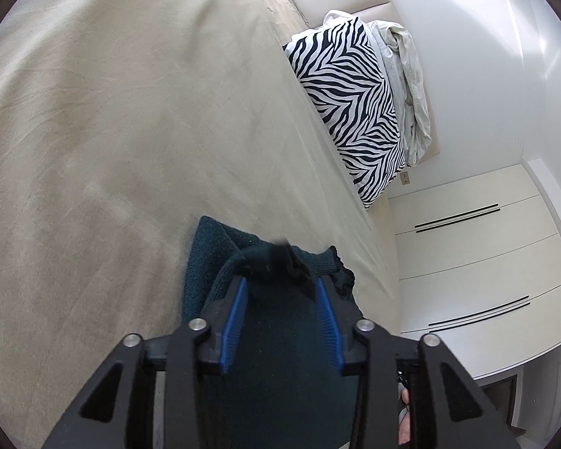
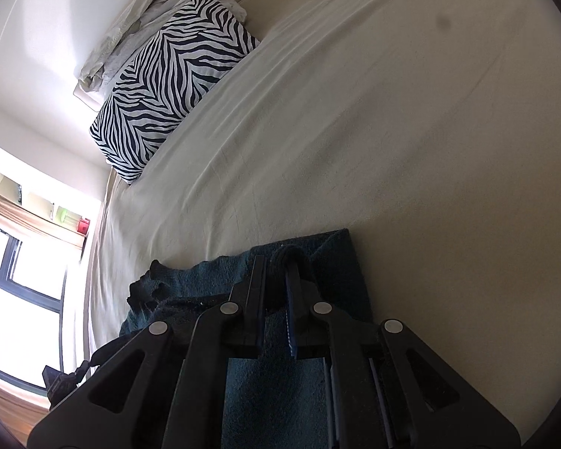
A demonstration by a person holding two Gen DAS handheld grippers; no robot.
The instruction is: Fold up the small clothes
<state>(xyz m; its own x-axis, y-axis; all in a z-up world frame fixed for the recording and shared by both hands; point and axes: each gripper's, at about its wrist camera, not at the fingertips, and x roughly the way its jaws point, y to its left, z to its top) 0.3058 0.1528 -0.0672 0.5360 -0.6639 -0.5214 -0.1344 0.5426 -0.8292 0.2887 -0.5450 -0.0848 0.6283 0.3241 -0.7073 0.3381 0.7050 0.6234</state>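
Observation:
A dark teal knitted garment [image 1: 220, 247] lies on the beige bed sheet [image 1: 112, 131]. In the left wrist view my left gripper [image 1: 280, 280] has its blue-padded jaws spread, with a raised fold of the garment [image 1: 276, 258] draped between and over the fingertips. In the right wrist view my right gripper [image 2: 278, 265] has its jaws close together, pinching a ridge of the same garment [image 2: 318, 258] at its far edge. The cloth fills the space under both grippers.
A zebra-print pillow [image 1: 351, 112] and crumpled pale bedding [image 1: 407, 75] lie at the head of the bed; the pillow also shows in the right wrist view [image 2: 168, 86]. White drawers [image 1: 486, 262] stand beside the bed. A bright window [image 2: 18, 280] is at the left.

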